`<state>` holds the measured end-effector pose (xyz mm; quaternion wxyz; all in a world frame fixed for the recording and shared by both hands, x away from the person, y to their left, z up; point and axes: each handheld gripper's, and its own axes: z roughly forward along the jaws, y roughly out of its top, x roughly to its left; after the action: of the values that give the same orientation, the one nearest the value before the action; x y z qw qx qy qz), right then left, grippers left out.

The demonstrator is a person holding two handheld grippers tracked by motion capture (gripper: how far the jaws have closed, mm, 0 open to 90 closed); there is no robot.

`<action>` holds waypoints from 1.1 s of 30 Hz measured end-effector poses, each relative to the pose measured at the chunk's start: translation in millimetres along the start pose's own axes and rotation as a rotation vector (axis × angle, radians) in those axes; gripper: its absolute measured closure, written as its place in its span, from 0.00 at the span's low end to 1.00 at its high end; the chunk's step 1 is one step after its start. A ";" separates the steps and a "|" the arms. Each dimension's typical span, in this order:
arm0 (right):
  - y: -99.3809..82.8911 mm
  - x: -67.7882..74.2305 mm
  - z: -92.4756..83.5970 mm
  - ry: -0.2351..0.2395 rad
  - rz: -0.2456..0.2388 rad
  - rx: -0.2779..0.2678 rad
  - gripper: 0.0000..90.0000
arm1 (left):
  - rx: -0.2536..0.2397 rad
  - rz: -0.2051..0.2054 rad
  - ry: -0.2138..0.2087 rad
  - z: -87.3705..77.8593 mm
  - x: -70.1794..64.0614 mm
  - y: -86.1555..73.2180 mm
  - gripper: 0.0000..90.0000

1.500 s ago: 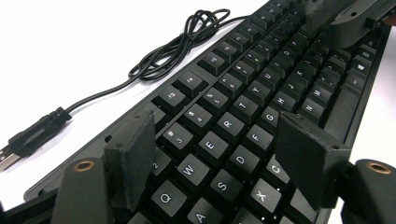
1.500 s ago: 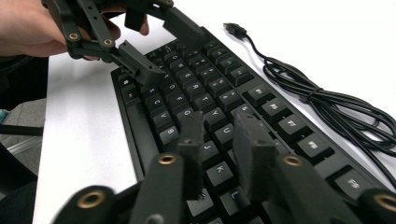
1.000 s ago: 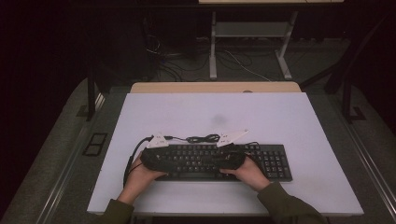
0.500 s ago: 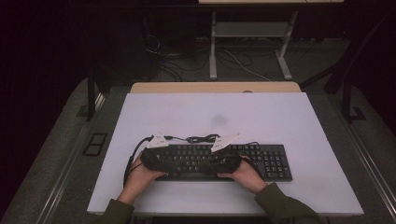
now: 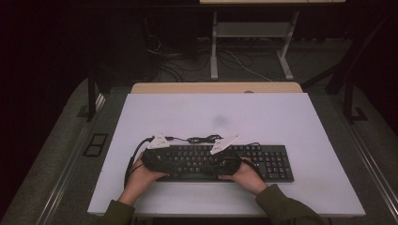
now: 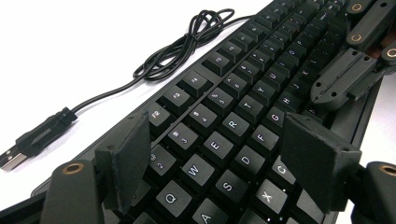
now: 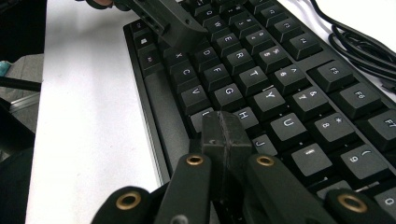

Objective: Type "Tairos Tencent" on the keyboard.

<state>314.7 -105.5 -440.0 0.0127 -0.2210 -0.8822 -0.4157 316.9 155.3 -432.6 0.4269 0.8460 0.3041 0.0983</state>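
The right claw (image 7: 224, 128) is pinched shut with nothing in it, its tip down among the H and J keys of the black keyboard (image 5: 263, 161). The left claw (image 6: 224, 163) stands open over the Q-W-E keys. The keyboard lies along the near edge of the white tabletop (image 5: 281, 117), its coiled cable (image 6: 187, 44) just behind it.
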 end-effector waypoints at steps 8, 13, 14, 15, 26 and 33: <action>0.2 -2.6 -3.4 -0.004 0.006 -0.018 0.99 | -0.003 -0.002 0.001 0.0 0.4 0.1 0.27; -0.3 -3.6 -5.1 0.005 0.016 -0.027 0.98 | -0.001 -0.003 0.001 -0.3 0.5 0.2 0.27; -0.2 -3.8 -5.7 0.007 0.016 -0.033 0.97 | -0.004 -0.005 0.000 -0.2 0.4 0.2 0.27; 0.0 -4.0 -6.3 0.008 0.018 -0.038 0.96 | -0.004 -0.005 0.000 -0.3 0.5 0.2 0.27; 0.0 -9.9 -19.0 -0.013 0.039 -0.096 0.77 | -0.007 -0.005 -0.008 -2.0 -0.6 1.6 0.29; -1.6 -15.4 -27.8 -0.046 0.057 -0.124 0.62 | 0.000 -0.017 -0.017 -3.9 -1.4 2.4 0.35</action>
<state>323.4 -132.8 -426.1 -0.0095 -0.2556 -0.8481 -0.4640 315.1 156.0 -428.1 0.4302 0.8442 0.3076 0.0876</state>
